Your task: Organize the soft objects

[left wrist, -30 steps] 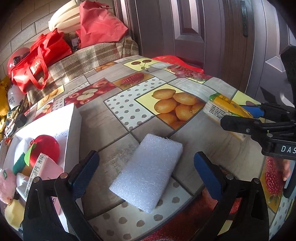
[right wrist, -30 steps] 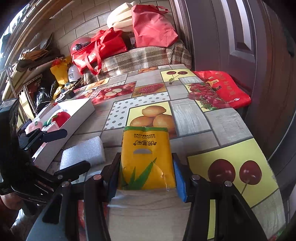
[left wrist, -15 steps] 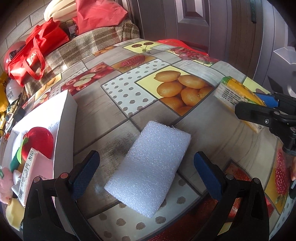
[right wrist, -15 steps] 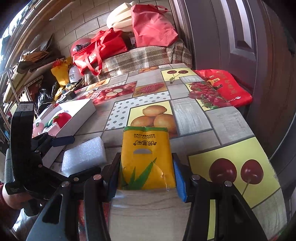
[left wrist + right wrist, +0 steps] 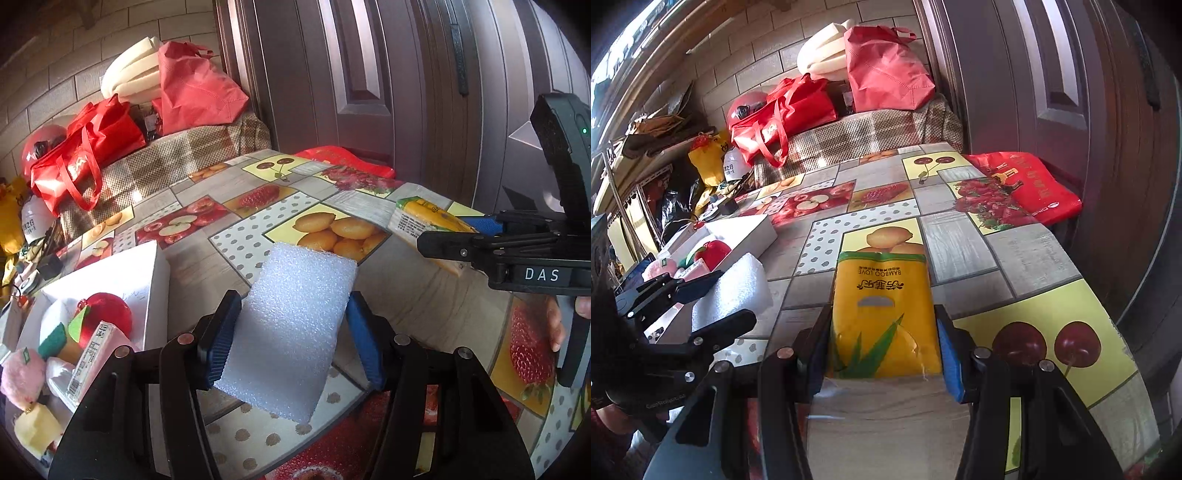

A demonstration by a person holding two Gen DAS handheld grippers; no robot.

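Observation:
My left gripper [image 5: 291,338] is shut on a white foam block [image 5: 295,325] and holds it lifted above the table; the block also shows in the right wrist view [image 5: 733,291]. My right gripper [image 5: 882,352] is shut on a yellow tissue pack [image 5: 884,314] and holds it over the table's right part; the pack also shows in the left wrist view [image 5: 428,225]. A white box [image 5: 122,269] at the left holds a red apple toy [image 5: 107,310], a pink plush [image 5: 20,373] and other soft items.
The table has a fruit-print cloth [image 5: 258,218]. Red bags [image 5: 85,155] and a checked cover lie beyond its far edge. A red bag [image 5: 1030,184] hangs off the far right corner by a dark door [image 5: 369,74].
My left gripper has closed on the foam block and lifted it off the table. My right gripper still holds the tissue pack, nearly unmoved.

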